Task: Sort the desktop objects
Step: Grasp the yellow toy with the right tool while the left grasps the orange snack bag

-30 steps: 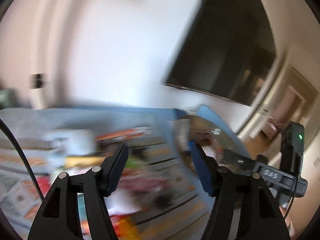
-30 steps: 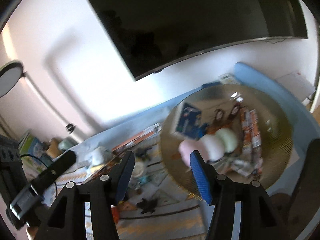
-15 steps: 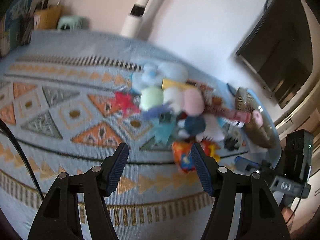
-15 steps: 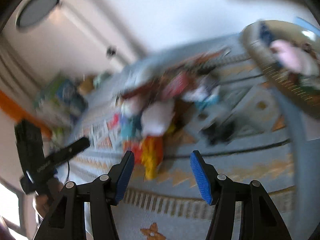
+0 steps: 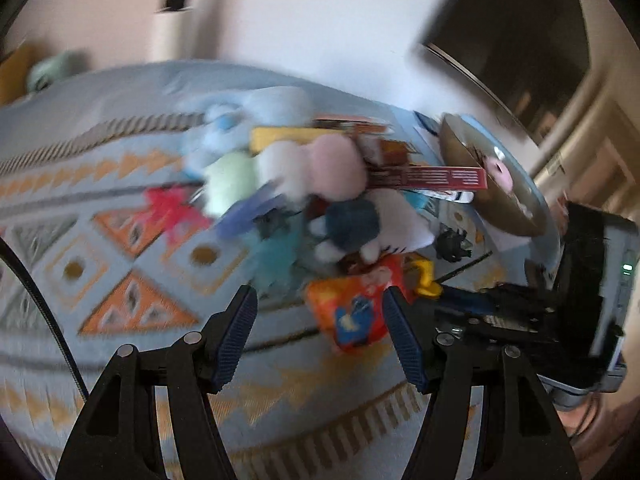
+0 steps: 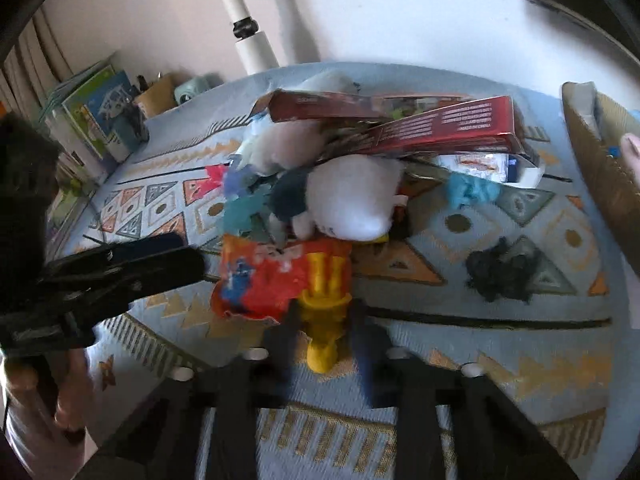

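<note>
Right tongs [image 6: 326, 320], blurred, straddle the yellow toy [image 6: 325, 316]; grip uncertain. Close squarely, lift straight. Left tongs [image 5: 318, 332] wide open, empty.

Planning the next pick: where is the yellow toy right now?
Right wrist view: the yellow toy lies at the pile's near edge, between the right tongs, against the orange snack bag, below the white plush.

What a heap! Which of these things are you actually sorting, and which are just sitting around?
For sorting:
yellow toy, between the right tool's fingers
orange snack bag
white plush
red box
black tuft

Just lying about:
books
patterned cloth
white pole
</note>
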`<act>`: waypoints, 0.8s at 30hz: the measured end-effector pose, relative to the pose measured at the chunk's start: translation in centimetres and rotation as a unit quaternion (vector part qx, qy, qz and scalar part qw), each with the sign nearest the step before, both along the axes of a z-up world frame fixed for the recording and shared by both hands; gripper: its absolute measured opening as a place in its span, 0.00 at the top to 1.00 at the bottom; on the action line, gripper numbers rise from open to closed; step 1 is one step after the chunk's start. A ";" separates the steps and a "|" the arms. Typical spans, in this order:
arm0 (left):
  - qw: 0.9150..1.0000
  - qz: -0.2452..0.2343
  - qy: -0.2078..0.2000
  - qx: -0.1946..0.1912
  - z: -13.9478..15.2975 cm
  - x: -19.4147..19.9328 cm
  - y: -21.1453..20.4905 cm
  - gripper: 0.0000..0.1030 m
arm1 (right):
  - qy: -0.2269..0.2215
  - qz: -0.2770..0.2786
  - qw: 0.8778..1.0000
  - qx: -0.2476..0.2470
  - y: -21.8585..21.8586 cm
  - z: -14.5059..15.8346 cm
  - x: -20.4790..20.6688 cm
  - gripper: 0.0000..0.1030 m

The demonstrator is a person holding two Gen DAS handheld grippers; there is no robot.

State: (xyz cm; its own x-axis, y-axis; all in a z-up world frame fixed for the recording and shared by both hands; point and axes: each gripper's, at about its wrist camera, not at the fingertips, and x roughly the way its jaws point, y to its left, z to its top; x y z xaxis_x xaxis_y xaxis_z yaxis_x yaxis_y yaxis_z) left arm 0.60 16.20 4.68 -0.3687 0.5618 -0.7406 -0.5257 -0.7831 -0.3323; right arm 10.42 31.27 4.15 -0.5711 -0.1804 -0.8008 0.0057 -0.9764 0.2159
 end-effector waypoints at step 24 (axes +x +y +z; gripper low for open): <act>0.984 -0.138 0.014 -0.110 -0.7 0.2 6.3 0.35 | 0.029 -0.057 0.994 -0.085 7.6 -0.1 3.1 0.81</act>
